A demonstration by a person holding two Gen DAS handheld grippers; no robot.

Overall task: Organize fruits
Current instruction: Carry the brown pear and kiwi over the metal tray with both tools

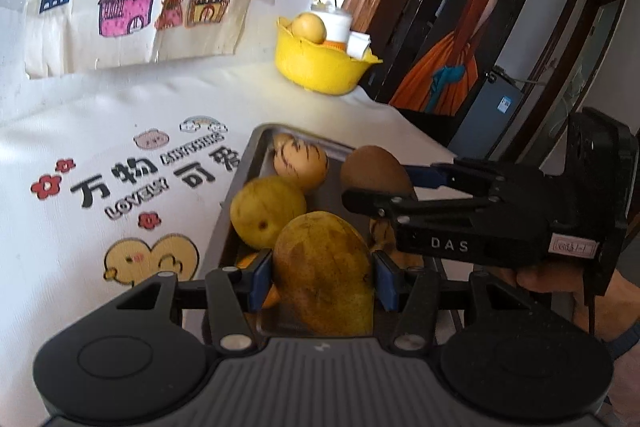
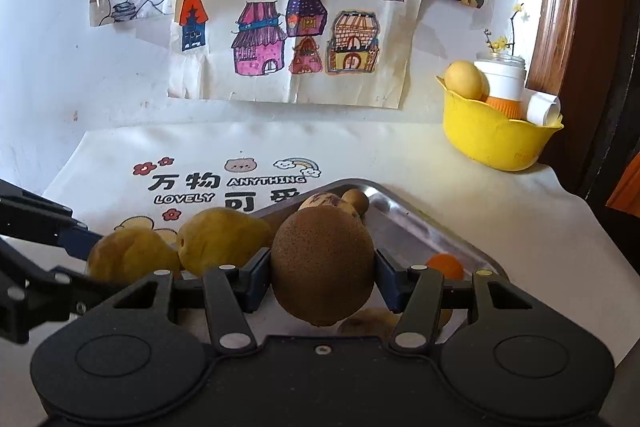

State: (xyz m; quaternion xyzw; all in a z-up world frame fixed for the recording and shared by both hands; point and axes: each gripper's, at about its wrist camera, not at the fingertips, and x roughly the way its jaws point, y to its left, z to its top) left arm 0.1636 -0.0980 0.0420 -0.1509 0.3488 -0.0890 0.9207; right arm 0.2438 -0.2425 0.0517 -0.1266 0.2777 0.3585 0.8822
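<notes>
My left gripper (image 1: 322,277) is shut on a yellow-green mango (image 1: 324,267), held over the near end of a metal tray (image 1: 248,163). My right gripper (image 2: 322,277) is shut on a brown kiwi (image 2: 322,263) above the same tray (image 2: 404,211); it shows in the left wrist view (image 1: 376,183) with the kiwi (image 1: 372,167). In the tray lie a yellow pear (image 1: 266,211), a striped pale fruit (image 1: 300,163) and an orange fruit (image 2: 444,265). The mango (image 2: 132,255) and pear (image 2: 224,239) also show in the right wrist view.
A yellow bowl (image 1: 316,67) (image 2: 496,139) at the back right holds a yellow fruit (image 2: 466,79), a white jar and an orange item. The table has a white printed cloth (image 1: 100,147). Drawings hang on the wall behind. A dark door frame is at right.
</notes>
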